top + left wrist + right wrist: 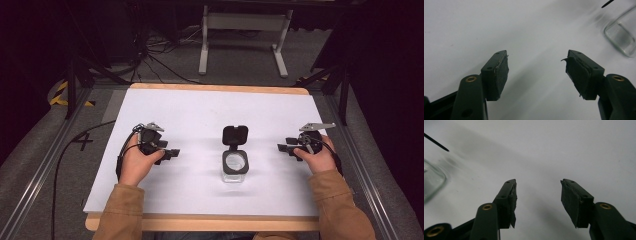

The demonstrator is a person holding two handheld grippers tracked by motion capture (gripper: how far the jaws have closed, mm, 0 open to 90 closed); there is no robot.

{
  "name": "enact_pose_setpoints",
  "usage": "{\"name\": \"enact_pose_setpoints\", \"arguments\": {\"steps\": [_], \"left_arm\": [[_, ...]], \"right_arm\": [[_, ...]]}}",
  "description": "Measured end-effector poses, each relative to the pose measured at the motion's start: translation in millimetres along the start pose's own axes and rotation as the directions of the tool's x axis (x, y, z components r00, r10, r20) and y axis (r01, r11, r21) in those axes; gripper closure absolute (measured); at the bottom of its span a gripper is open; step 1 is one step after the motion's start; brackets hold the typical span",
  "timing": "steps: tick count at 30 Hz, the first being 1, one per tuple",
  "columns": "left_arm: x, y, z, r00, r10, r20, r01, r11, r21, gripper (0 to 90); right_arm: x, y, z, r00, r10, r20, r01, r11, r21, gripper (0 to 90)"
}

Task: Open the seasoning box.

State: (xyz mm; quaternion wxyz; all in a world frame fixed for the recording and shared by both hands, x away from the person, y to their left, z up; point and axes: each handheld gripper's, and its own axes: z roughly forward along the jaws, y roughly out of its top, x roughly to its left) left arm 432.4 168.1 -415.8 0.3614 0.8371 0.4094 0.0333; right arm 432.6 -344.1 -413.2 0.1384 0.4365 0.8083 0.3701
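With both the left gripper (172, 153) and right gripper (283, 148) spread and empty, steady the clear square glass jar (234, 171) mid-table before closing its hinged black flip lid (235, 135).

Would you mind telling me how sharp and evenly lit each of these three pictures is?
High view: white table bright, surroundings dark, glass jar crisp. Left gripper view: pads sharp, jar blurred. Right gripper view: pads sharp, jar edge soft, grey shading across the table.
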Motion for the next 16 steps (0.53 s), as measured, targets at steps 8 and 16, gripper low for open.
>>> {"name": "enact_pose_setpoints", "arguments": {"steps": [8, 16], "left_arm": [[0.3, -3.2, 13.6, 0.9985, 0.055, -0.001, -0.054, 0.9927, 0.108, 32.4], [-5.6, -1.3, 18.4, 0.9968, 0.069, 0.039, -0.074, 0.9889, 0.129, 30.2]], "right_arm": [[-2.7, -9.3, 13.9, 0.9998, -0.006, 0.021, 0.006, 1.000, 0.023, 47.3], [2.2, -9.0, 15.1, 0.9994, -0.030, 0.016, 0.030, 0.999, 0.016, 46.8]]}}
